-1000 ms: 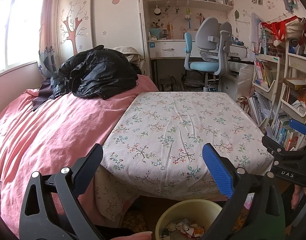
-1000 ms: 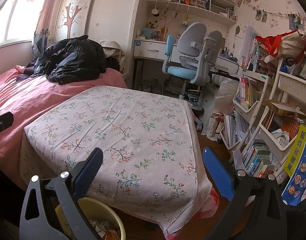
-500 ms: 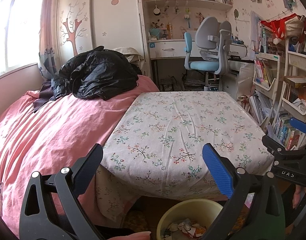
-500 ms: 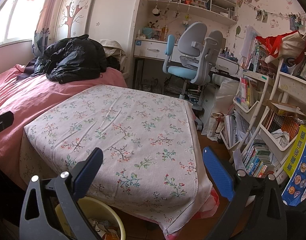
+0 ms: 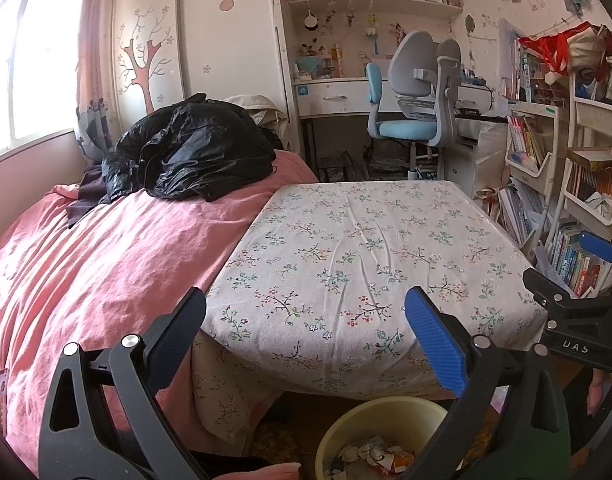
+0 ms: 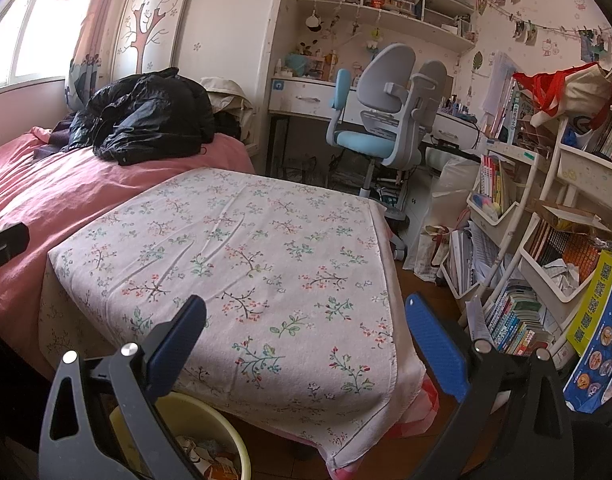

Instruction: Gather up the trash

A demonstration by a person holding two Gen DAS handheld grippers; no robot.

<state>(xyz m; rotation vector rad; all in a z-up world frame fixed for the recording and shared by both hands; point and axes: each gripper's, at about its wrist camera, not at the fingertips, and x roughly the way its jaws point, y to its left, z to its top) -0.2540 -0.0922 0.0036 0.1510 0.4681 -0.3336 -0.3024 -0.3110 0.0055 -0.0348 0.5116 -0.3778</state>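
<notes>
A yellow trash bin [image 5: 386, 416] holding crumpled paper scraps [image 5: 370, 456] stands on the floor below the table's front edge; it also shows in the right wrist view [image 6: 209, 420]. The table with the floral cloth [image 5: 366, 240] carries no loose trash that I can see. My left gripper [image 5: 306, 328] is open and empty, held above the bin, in front of the table. My right gripper [image 6: 306, 332] is open and empty, over the table's front right corner. The right gripper's body also shows at the right edge of the left wrist view [image 5: 578, 316].
A bed with a pink cover [image 5: 105, 248] lies left of the table, with a black jacket [image 5: 189, 152] on it. A blue and grey desk chair [image 5: 418, 96] stands behind. Bookshelves [image 6: 546, 248] crowd the right side.
Both views have hardly shifted; the left wrist view has drifted slightly. Both grippers stay open and empty.
</notes>
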